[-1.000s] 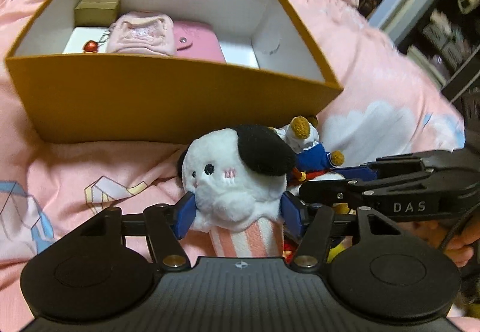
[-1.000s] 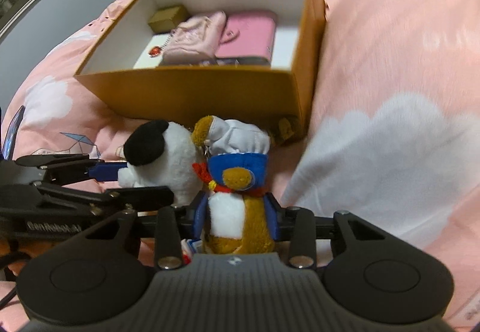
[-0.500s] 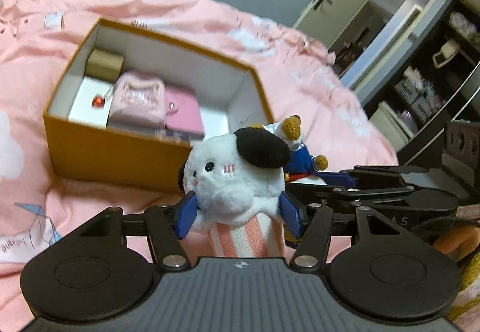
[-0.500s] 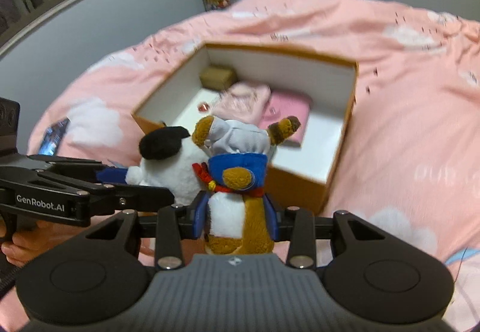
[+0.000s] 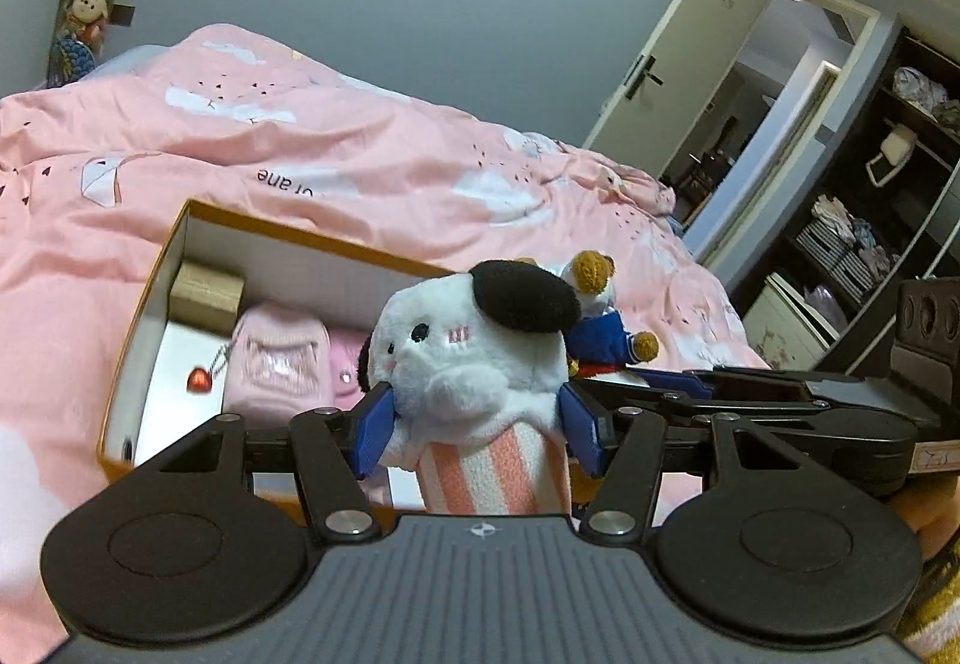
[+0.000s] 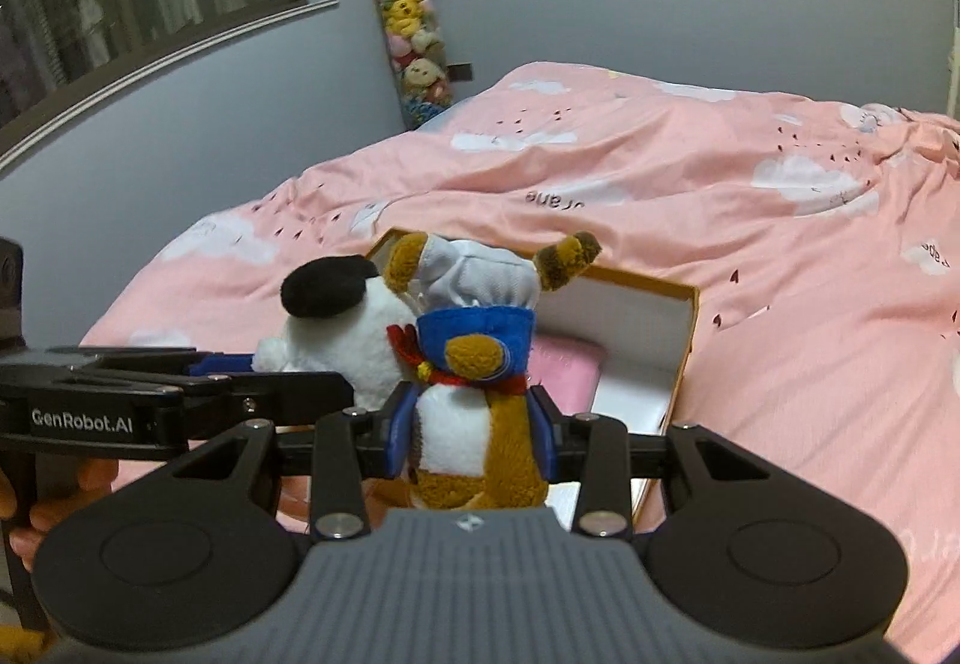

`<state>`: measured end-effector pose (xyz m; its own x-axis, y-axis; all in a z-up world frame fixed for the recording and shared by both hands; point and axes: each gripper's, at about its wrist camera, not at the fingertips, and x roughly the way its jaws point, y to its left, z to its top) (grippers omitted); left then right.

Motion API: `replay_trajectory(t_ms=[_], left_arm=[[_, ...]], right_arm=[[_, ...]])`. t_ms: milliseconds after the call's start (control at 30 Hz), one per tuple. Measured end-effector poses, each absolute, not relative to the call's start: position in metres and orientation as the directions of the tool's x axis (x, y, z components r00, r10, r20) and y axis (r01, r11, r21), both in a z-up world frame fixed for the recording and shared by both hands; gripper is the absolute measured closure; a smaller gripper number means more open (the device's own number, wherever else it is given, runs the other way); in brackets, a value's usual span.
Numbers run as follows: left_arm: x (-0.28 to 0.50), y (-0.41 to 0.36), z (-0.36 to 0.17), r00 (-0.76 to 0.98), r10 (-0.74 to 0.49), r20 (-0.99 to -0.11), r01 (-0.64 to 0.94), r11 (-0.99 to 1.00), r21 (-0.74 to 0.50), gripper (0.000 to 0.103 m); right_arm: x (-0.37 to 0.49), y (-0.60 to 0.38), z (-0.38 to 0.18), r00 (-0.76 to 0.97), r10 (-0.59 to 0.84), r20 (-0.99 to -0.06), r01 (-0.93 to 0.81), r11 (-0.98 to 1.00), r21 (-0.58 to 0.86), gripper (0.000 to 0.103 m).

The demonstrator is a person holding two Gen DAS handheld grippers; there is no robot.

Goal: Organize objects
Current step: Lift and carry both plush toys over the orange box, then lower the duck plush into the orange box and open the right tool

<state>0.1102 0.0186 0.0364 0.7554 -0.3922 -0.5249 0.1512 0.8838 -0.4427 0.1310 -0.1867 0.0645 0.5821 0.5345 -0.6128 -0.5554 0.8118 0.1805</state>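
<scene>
My left gripper (image 5: 477, 421) is shut on a white plush dog (image 5: 474, 358) with a black ear and a pink-striped base, held up in the air. My right gripper (image 6: 474, 424) is shut on a brown plush (image 6: 480, 358) in a blue shirt and white chef hat, also lifted. The two toys hang side by side; the brown plush (image 5: 600, 316) shows just right of the dog in the left wrist view. Below and beyond them an open orange box (image 5: 150, 274) lies on the bed, holding a small tan box (image 5: 207, 292), a pink pouch (image 5: 279, 358) and a red heart charm (image 5: 198, 380).
A pink bedspread (image 6: 750, 220) with cloud prints covers the bed all around the orange box (image 6: 690, 340). A column of plush toys (image 6: 414, 33) hangs in the wall corner. An open door (image 5: 678, 51) and shelves (image 5: 870, 220) stand to the right. A hand (image 6: 36, 520) holds the left gripper's handle.
Both grippers have risen with their plush toys and tilted up, so the orange box dropped lower in view and the walls and door came in.
</scene>
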Motion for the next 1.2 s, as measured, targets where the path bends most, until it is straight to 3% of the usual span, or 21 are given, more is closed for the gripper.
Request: replay_trajectory(t_ms=[233, 733, 1067, 1200], left_arm=[[0.143, 0.031, 0.013, 0.736, -0.364, -0.571, 0.092, 0.889, -0.449, 0.036], [0.188, 0.047, -0.021, 0.655, -0.413, -0.633, 0.054, 0.861, -0.505, 0.036], [0.202, 0.05, -0.035, 0.611, -0.424, -0.668, 0.032, 0.857, -0.515, 0.036], [0.203, 0.051, -0.035, 0.606, -0.423, -0.674, 0.028, 0.858, -0.513, 0.036]], right_arm=[[0.171, -0.179, 0.043, 0.579, 0.457, -0.675, -0.476, 0.862, 0.175, 0.062], [0.223, -0.148, -0.026, 0.408, 0.305, -0.861, -0.383, 0.913, 0.142, 0.062], [0.223, -0.125, -0.046, 0.378, 0.208, -0.902, -0.513, 0.859, -0.016, 0.058], [0.224, -0.13, -0.039, 0.351, 0.232, -0.907, -0.544, 0.839, 0.004, 0.058]])
